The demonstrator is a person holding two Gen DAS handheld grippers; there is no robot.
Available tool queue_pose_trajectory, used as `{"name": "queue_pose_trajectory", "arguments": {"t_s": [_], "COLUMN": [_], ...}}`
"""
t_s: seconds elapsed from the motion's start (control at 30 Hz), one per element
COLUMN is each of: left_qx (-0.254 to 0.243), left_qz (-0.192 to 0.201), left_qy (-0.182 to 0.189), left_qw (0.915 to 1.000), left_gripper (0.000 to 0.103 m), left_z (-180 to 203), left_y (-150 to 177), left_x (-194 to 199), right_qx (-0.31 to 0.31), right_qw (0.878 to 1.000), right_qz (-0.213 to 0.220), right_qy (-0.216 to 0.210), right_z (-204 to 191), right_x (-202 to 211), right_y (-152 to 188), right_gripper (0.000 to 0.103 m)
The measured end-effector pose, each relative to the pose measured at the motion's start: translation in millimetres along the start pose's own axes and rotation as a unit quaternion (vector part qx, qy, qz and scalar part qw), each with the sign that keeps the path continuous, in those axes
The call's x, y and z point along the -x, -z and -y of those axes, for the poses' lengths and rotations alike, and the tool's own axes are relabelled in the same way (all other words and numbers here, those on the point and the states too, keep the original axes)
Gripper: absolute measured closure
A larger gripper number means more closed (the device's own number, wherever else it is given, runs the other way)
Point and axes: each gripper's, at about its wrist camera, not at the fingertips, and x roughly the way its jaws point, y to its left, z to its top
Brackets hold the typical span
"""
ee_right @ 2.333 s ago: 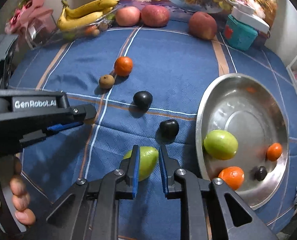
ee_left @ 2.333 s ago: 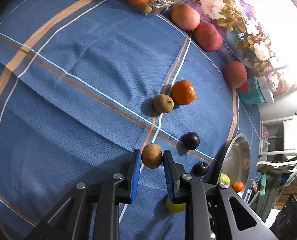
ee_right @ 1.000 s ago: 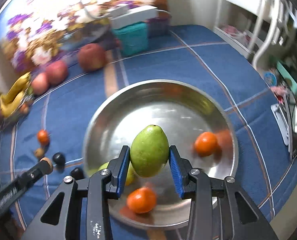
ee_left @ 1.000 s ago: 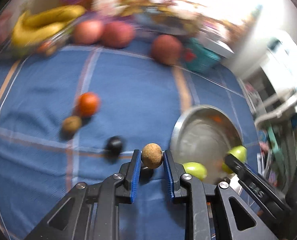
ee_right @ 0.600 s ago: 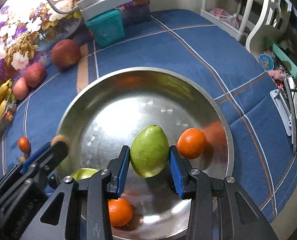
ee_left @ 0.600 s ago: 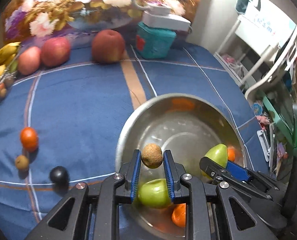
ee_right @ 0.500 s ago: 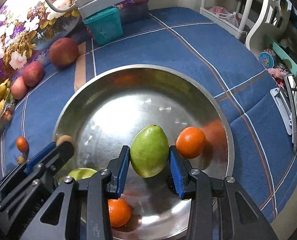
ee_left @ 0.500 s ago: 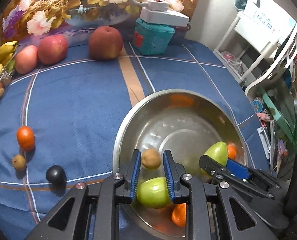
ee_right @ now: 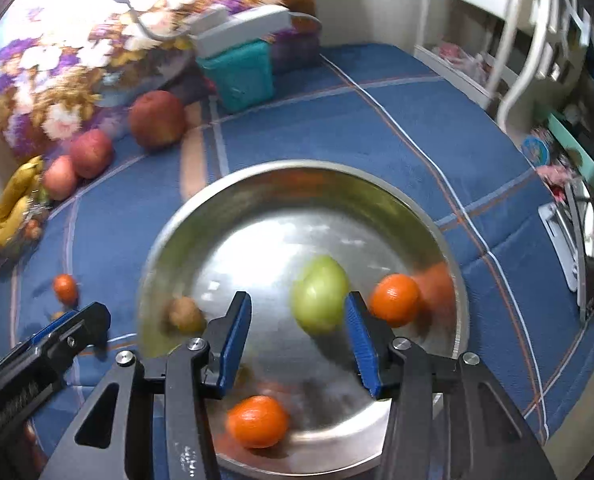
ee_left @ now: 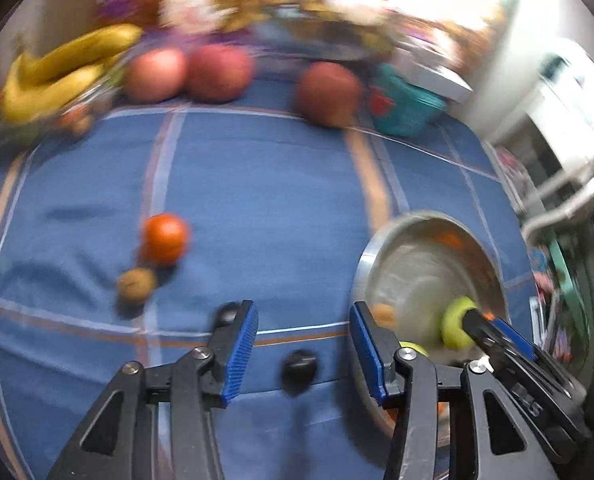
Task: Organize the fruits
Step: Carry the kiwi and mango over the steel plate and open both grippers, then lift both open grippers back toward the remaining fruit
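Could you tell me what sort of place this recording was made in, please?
Most likely a room in a home: a blue checked cloth covers the surface, a floral-print fabric lies behind it, and white furniture stands alongside.

Domestic setting, most likely a bedroom or living room of a home. Work surface is a soft blue checked cloth with orange and white stripes, creased like a bedspread or blanket. A floral-print cushion or headboard backs it, though blur makes the object uncertain. Household clutter: a teal box, a white chair or rack at the right. Loose fruit, bananas and apples, and a steel bowl lie on the cloth.
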Motion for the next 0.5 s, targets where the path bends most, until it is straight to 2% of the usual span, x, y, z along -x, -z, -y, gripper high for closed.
{"name": "queue_pose_trajectory", "arguments": {"t_s": [0.17,0.27,0.33,0.4,0.47,0.5], "left_qx": [0.064,0.089,0.097,0.103,0.108,0.11], "left_qz": [0.001,0.005,0.008,0.013,0.012,0.013], "left_qy": [-0.033,-0.056,-0.07,-0.079,-0.086,-0.088], "left_qw": [0.9974,0.9944,0.9928,0.9914,0.9904,0.99], "left_gripper": [0.028,0.018,0.006,0.004,0.003,0.0], "left_z": [-48,-70,-80,-89,-92,-94], "left_y": [0,1,1,2,3,3], "left_x": [12,18,21,25,26,26], "right_qx": [0.043,0.068,0.09,0.107,0.117,0.123], "right_qw": [0.996,0.991,0.986,0.982,0.983,0.982], "right_qz": [0.006,-0.009,-0.023,-0.037,-0.04,-0.043], "right_qy": [-0.073,-0.116,-0.137,-0.15,-0.139,-0.135], "right_z": [-38,-65,-83,-98,-107,-110], "right_x": [15,16,12,7,0,-2], "right_y": [5,13,19,26,30,33], "right_gripper": [0.053,0.053,0.053,0.053,0.044,0.033]}}
